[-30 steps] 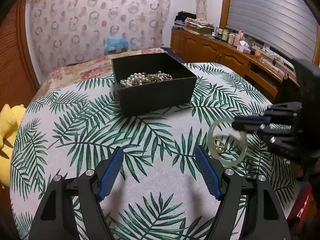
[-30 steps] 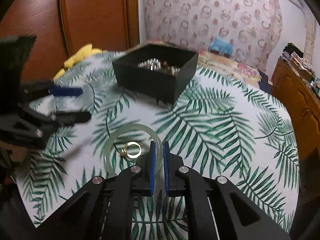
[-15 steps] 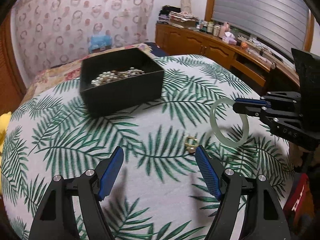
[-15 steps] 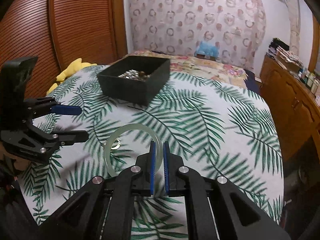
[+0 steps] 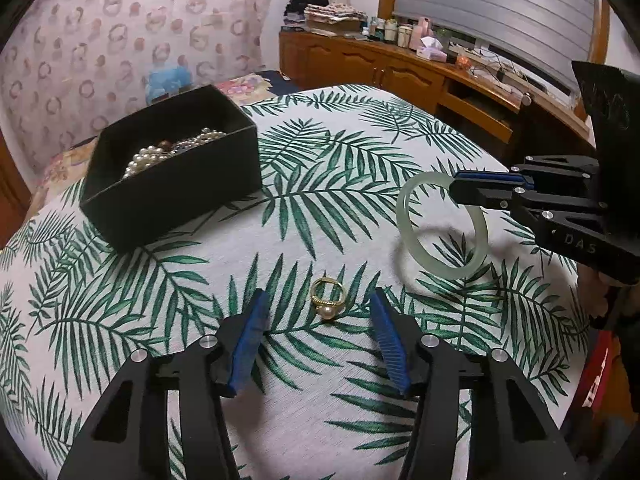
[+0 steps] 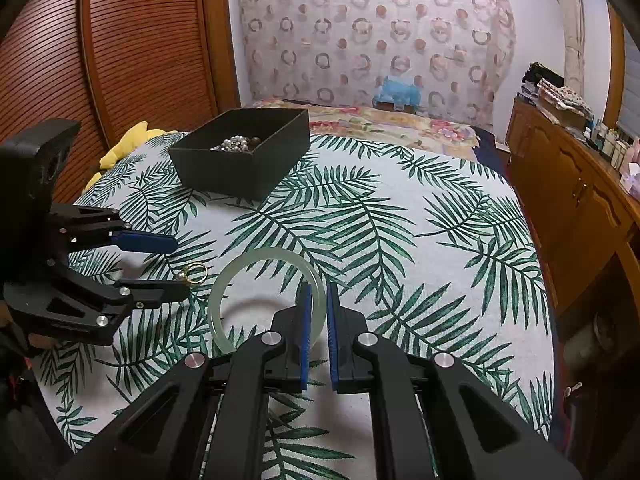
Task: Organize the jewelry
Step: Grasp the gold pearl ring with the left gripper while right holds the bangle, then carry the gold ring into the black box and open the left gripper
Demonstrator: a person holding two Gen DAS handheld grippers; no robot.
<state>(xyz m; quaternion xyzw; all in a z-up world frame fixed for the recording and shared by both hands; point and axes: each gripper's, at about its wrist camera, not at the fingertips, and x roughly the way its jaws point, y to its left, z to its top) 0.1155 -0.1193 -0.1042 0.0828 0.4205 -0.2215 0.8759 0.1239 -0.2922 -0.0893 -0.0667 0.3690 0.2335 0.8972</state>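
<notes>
A gold ring with a pearl (image 5: 329, 298) lies on the leaf-print tablecloth, between the open fingers of my left gripper (image 5: 320, 304); it also shows in the right wrist view (image 6: 193, 272). My right gripper (image 6: 316, 300) is shut on a pale green jade bangle (image 6: 224, 280) and holds it above the cloth; the bangle (image 5: 412, 236) hangs to the right in the left wrist view. A black box (image 5: 176, 188) holding pearl necklaces (image 5: 160, 152) stands at the far left of the table.
The round table (image 6: 440, 272) drops off at the right toward a wooden sideboard (image 6: 568, 200) with bottles. A yellow soft toy (image 6: 124, 144) lies past the table's left edge. A bed (image 6: 380, 120) and curtain stand behind.
My left gripper has swung over to the ring, which now lies between its fingers. My right gripper has lifted the bangle off the cloth and away from the ring.
</notes>
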